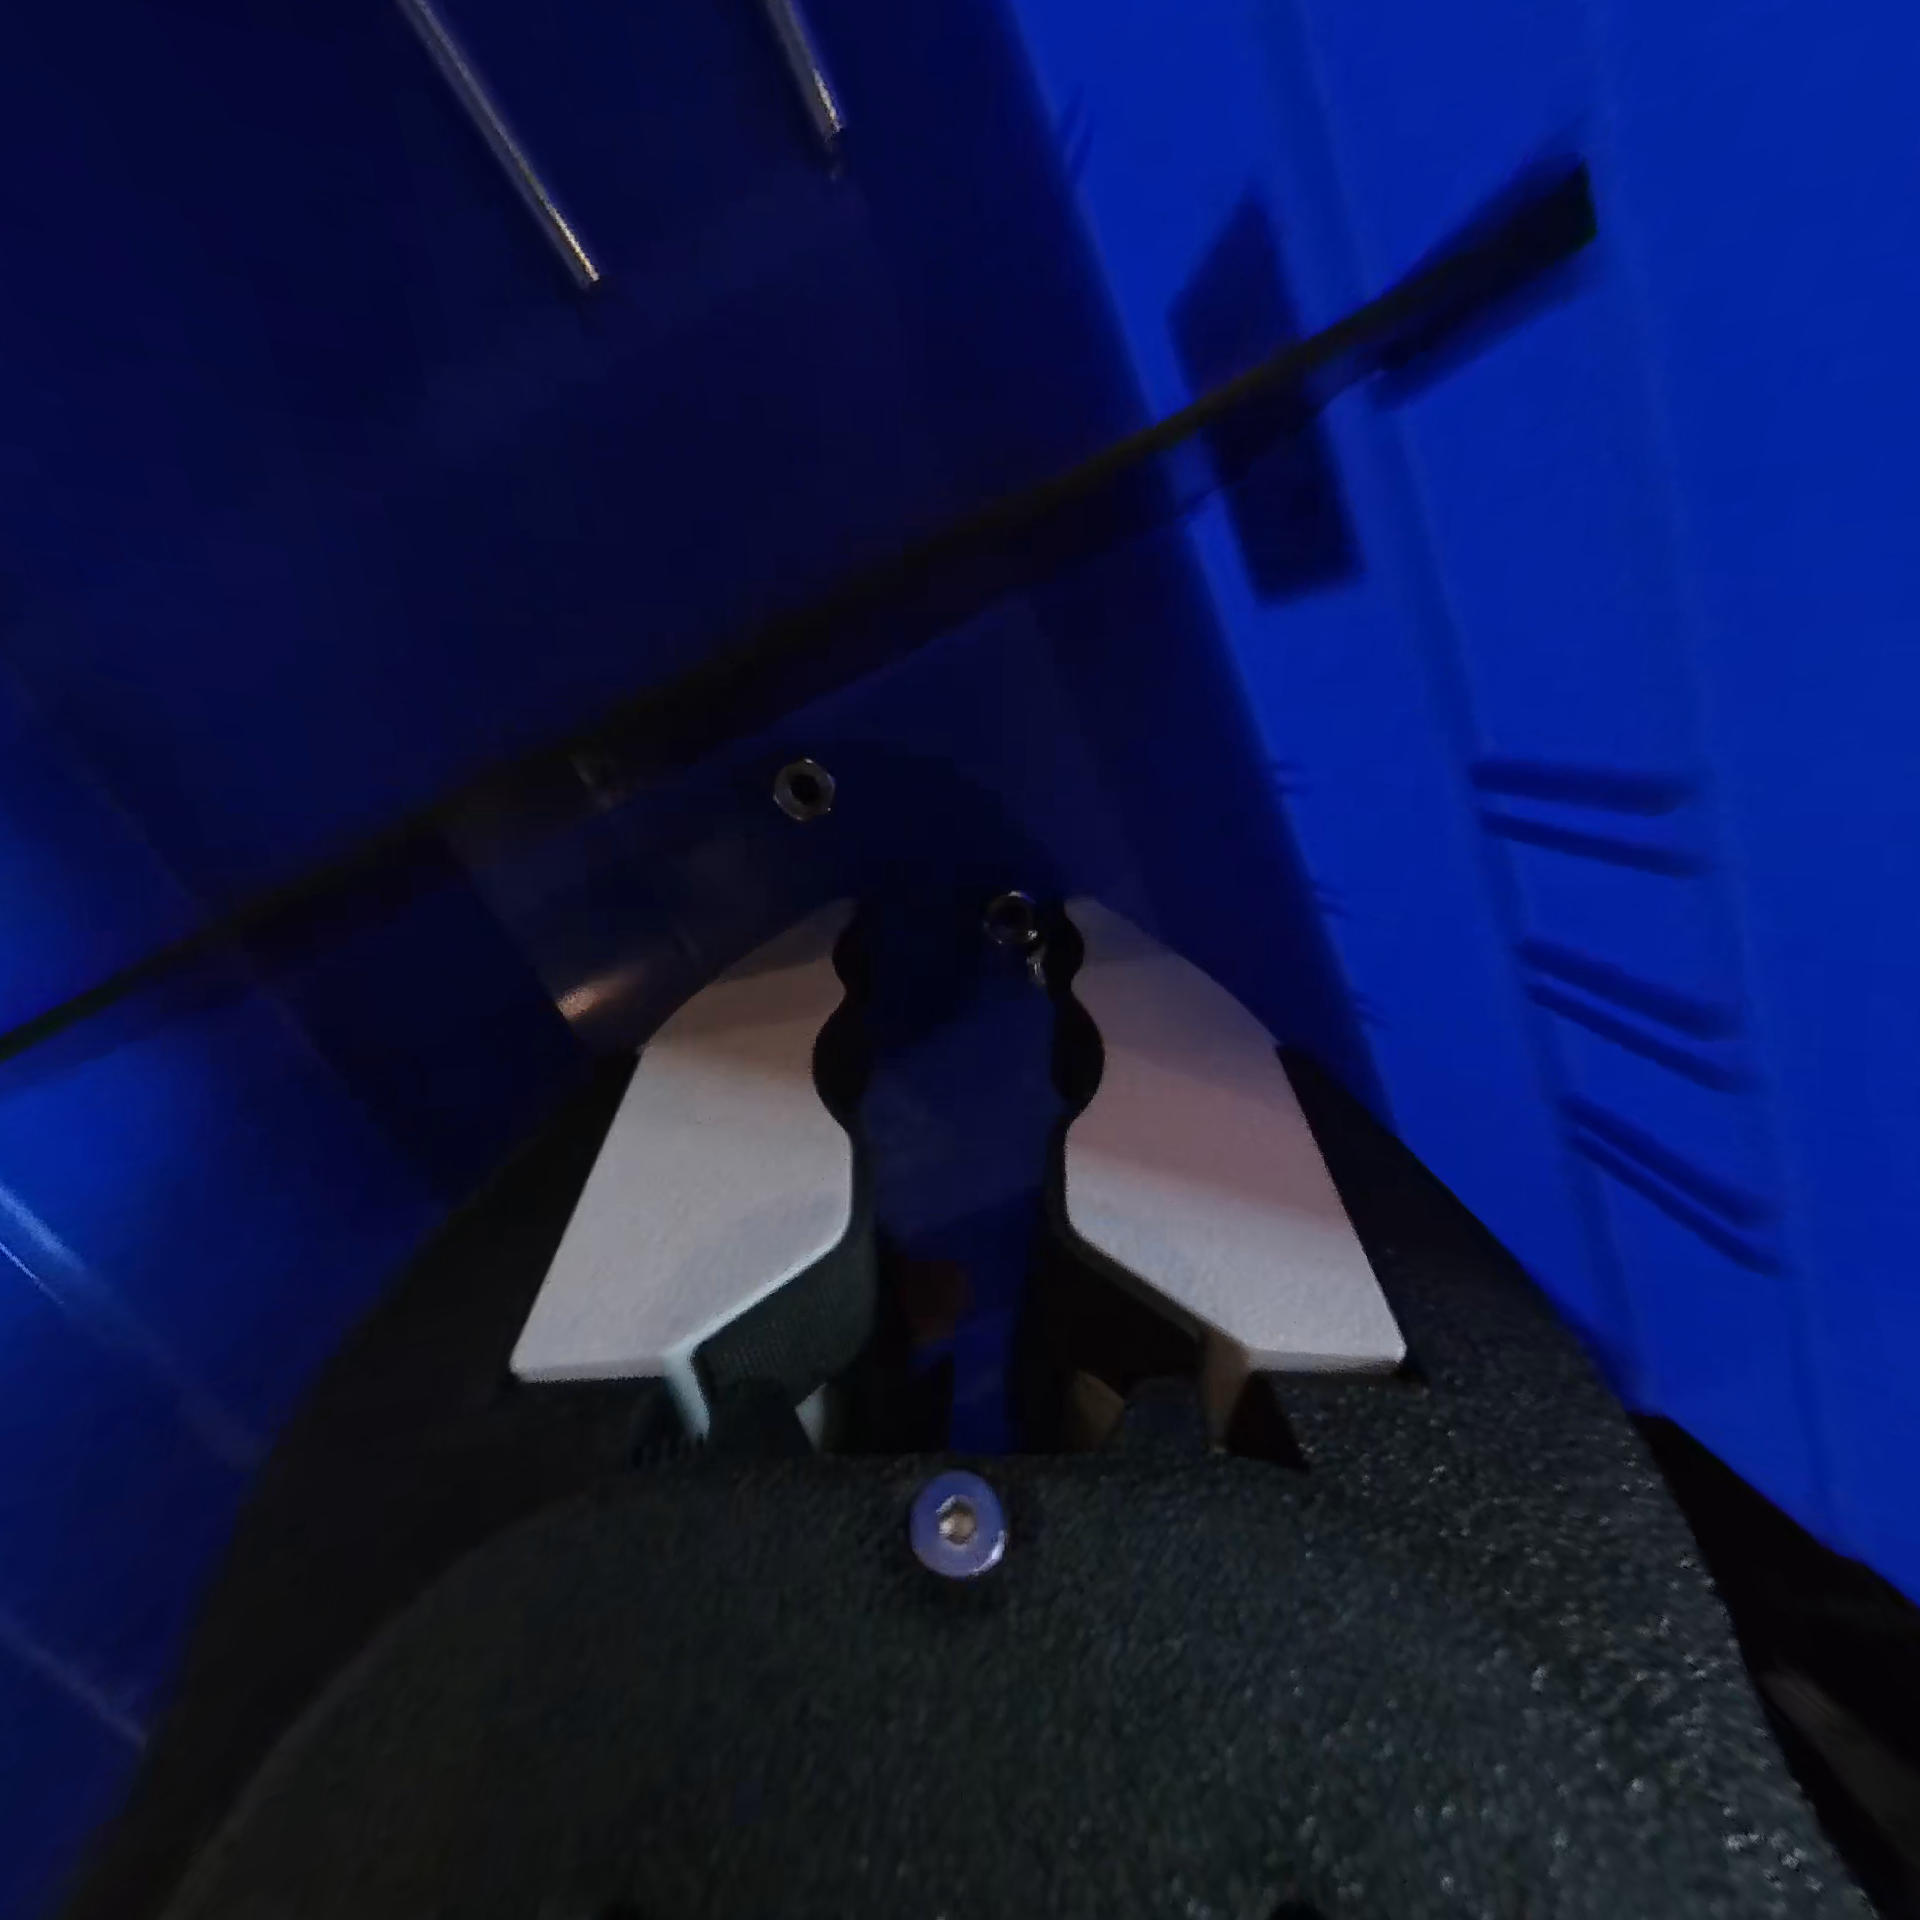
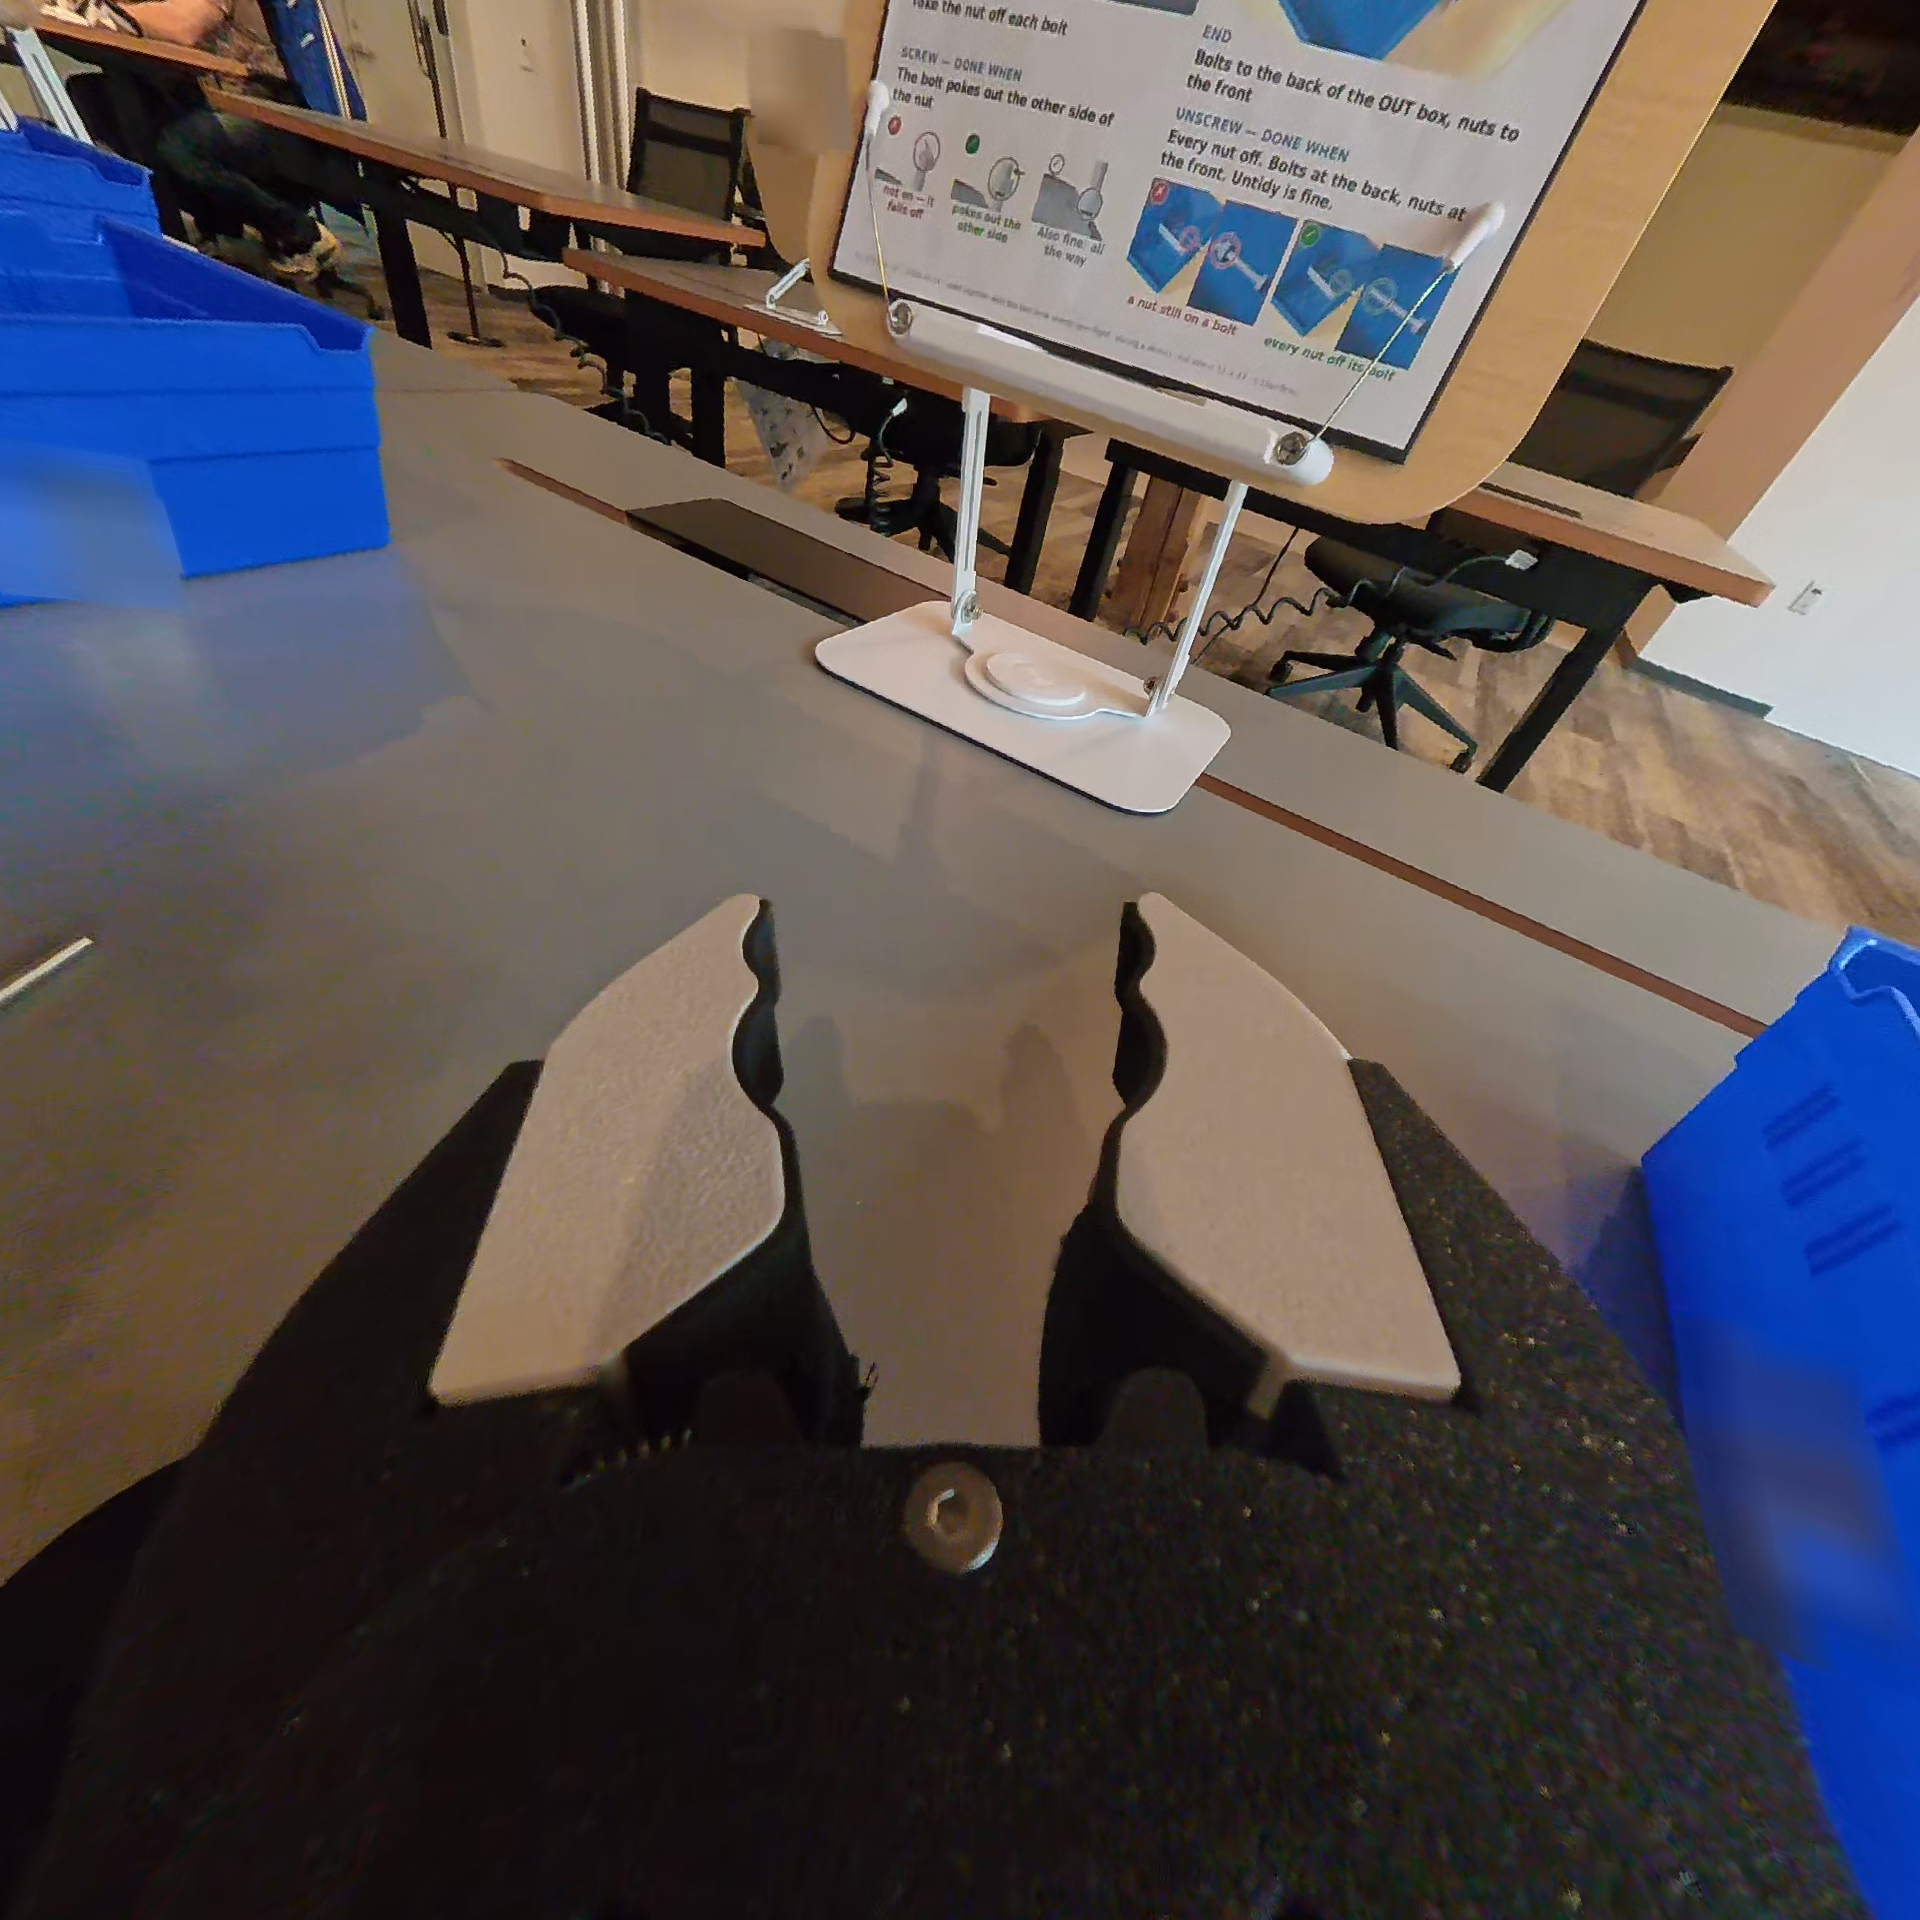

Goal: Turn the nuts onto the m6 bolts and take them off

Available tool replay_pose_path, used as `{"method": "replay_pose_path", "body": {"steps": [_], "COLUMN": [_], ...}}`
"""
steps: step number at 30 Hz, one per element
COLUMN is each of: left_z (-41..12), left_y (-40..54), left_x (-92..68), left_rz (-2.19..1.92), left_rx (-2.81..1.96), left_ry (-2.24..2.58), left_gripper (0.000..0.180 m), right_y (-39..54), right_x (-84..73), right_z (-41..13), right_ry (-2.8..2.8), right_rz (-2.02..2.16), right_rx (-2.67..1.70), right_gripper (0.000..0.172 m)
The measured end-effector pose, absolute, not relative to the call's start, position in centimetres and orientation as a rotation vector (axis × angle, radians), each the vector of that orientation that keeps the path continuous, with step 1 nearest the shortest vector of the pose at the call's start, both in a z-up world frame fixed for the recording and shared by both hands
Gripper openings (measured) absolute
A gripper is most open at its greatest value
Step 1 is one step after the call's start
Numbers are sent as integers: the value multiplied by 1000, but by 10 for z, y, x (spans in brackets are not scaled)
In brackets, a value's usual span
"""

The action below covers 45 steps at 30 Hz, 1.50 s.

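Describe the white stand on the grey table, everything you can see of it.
The white stand has a flat, rounded-rectangle base lying on the grey table near its far edge, with a round disc on top. Two thin white struts rise from it to a white ledge bearing a tilted wood-edged board with a printed sheet. It looks like painted metal. Neither gripper touches it.

Open-plan office used as a work station: long wood-topped desks on black legs (image 2: 499, 177) and black swivel office chairs (image 2: 1403, 634) on wood-plank flooring (image 2: 1662, 769) beyond the tongs; grey tabletop (image 2: 623, 727) under them; blue plastic parts bins (image 2: 187, 416) to their left; white-footed stand with printed instruction sheet (image 2: 1174, 177) just ahead
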<state>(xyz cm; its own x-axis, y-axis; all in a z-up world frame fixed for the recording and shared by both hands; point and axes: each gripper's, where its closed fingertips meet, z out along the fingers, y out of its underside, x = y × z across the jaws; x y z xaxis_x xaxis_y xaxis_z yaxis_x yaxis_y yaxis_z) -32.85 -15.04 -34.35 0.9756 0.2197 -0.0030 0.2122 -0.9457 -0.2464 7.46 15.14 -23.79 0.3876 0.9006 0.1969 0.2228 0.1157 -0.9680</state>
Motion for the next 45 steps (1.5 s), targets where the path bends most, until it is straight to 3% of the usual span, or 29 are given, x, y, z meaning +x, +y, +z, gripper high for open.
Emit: {"method": "replay_pose_path", "body": {"steps": [11,29,37,45], "left_z": [-344,-339,-269,-225], "left_y": [-148,-152,-140,-74], "left_x": [-326,-325,-315,-167], "left_rz": [23,48,174,-54], "left_rx": [-2890,-2891,-2736,-2516], "left_ry": [-348,-275,-177,432], "left_gripper": [11,10,10,9], "right_y": [150,150,148,143], "right_x": [75,75,73,69], "right_z": [-235,-234,-235,-238], "right_ry": [-1091,-1089,-1102,-1136], "right_rz": [693,694,686,688], "right_rx": [-1387,-1383,-1379,-1373], "right_gripper": [63,63,63,63]}}
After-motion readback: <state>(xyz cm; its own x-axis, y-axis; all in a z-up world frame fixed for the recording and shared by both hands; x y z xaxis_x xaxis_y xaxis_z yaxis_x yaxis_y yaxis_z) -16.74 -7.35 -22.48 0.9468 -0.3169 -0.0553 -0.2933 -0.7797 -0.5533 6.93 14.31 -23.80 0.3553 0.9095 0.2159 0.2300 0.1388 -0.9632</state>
